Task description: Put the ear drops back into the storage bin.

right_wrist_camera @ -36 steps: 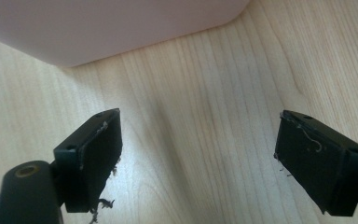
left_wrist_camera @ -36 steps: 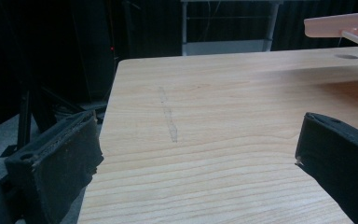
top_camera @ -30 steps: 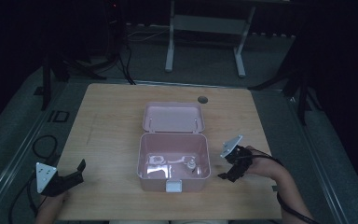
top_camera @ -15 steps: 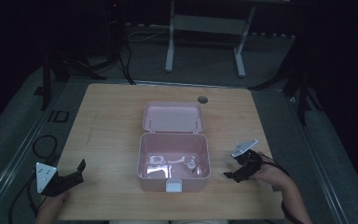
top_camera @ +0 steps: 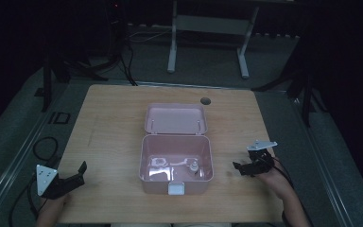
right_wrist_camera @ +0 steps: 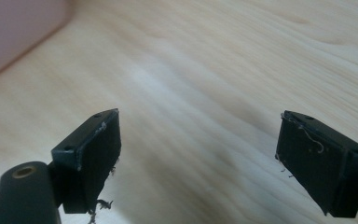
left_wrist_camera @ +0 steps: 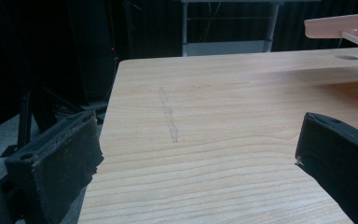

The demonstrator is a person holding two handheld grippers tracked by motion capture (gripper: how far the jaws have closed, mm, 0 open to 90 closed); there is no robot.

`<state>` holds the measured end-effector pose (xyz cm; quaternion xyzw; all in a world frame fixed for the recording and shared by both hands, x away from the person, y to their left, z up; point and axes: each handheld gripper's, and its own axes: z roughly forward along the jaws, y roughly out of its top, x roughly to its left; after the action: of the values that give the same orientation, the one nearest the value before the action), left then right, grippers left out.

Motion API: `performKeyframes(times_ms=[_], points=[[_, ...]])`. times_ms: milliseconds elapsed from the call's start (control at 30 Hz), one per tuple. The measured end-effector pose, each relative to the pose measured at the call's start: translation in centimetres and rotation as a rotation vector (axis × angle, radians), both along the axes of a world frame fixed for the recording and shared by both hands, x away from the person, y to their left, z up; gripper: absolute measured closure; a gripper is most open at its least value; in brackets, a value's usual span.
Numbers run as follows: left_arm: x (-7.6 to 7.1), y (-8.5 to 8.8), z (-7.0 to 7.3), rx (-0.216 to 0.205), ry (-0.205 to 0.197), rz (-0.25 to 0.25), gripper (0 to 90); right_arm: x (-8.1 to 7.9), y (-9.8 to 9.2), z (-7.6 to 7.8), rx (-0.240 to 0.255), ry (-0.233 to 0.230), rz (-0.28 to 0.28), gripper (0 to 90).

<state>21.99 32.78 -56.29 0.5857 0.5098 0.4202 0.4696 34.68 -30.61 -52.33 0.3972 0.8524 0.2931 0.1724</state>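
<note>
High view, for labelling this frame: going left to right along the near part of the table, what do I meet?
Left gripper → open pink box → right gripper, all on the wooden table.

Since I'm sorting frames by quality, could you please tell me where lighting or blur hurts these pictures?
High view: dim, the surroundings nearly black, a pale glare inside the pink box. Left gripper view: sharp wood grain on the table, dark background. Right gripper view: the wood is smeared and soft, while the right claw pads stay crisp.
</note>
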Motion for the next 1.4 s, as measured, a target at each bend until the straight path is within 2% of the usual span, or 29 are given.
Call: performKeyframes(times_ms=[33, 200, 333, 367, 500, 567, 600, 733, 767, 833, 933, 967, 1167, 1233, 1333, 1367, 1400], points=[[0.0, 0.0, 0.0, 0.002, -0.002, 0.000, 0.4, 0.0, -0.2, -0.2, 0.001, -0.027, -0.032, 13.7], [0.0, 0.0, 0.0, 0.000, 0.000, -0.001, 0.4, 0.2, -0.6, -0.6, 0.001, -0.055, -0.117, 13.6], [0.0, 0.0, 0.0, 0.000, 0.000, -0.001, 0.4, 0.0, -0.7, -0.8, 0.007, -0.116, -0.199, 13.6], [0.0, 0.0, 0.0, 0.000, -0.001, -0.001, 0.4, 0.0, -0.8, -0.9, 0.013, -0.143, -0.234, 13.6], [0.0, 0.0, 0.0, 0.000, -0.001, -0.001, 0.4, -0.2, -1.0, -1.5, 0.028, -0.191, -0.321, 13.6], [0.0, 0.0, 0.0, 0.000, -0.001, -0.001, 0.4, -0.2, -1.0, -1.6, 0.032, -0.197, -0.330, 13.6], [0.0, 0.0, 0.0, 0.000, -0.001, -0.001, 0.4, -0.4, -1.0, -1.8, 0.046, -0.223, -0.362, 13.6], [0.0, 0.0, 0.0, 0.000, -0.001, -0.002, 0.4, -0.8, -1.0, -1.9, 0.058, -0.284, -0.405, 13.6], [0.0, 0.0, 0.0, 0.001, -0.001, -0.002, 0.4, -0.8, -1.0, -1.9, 0.058, -0.284, -0.405, 13.6], [0.0, 0.0, 0.0, 0.001, -0.001, -0.002, 0.4, -1.2, -1.1, -1.9, 0.086, -0.336, -0.443, 13.6], [0.0, 0.0, 0.0, 0.001, -0.001, -0.002, 0.4, -1.5, -1.1, -2.0, 0.103, -0.364, -0.463, 13.6], [0.0, 0.0, 0.0, 0.001, -0.001, -0.003, 0.4, -1.7, -1.1, -2.1, 0.122, -0.390, -0.479, 13.6], [0.0, 0.0, 0.0, 0.002, -0.001, -0.004, 0.4, -2.0, -1.2, -2.1, 0.159, -0.447, -0.495, 13.6], [0.0, 0.0, 0.0, 0.002, -0.001, -0.004, 0.4, -2.2, -1.0, -2.3, 0.152, -0.472, -0.489, 13.6], [0.0, 0.0, 0.0, 0.002, -0.002, -0.004, 0.4, -2.3, -0.9, -2.4, 0.151, -0.486, -0.489, 13.6], [0.0, 0.0, 0.0, 0.001, -0.002, -0.004, 0.4, -2.4, -0.8, -2.4, 0.152, -0.513, -0.488, 13.6], [0.0, 0.0, 0.0, 0.001, -0.002, -0.004, 0.4, -2.5, -0.8, -2.4, 0.162, -0.517, -0.487, 13.6]])
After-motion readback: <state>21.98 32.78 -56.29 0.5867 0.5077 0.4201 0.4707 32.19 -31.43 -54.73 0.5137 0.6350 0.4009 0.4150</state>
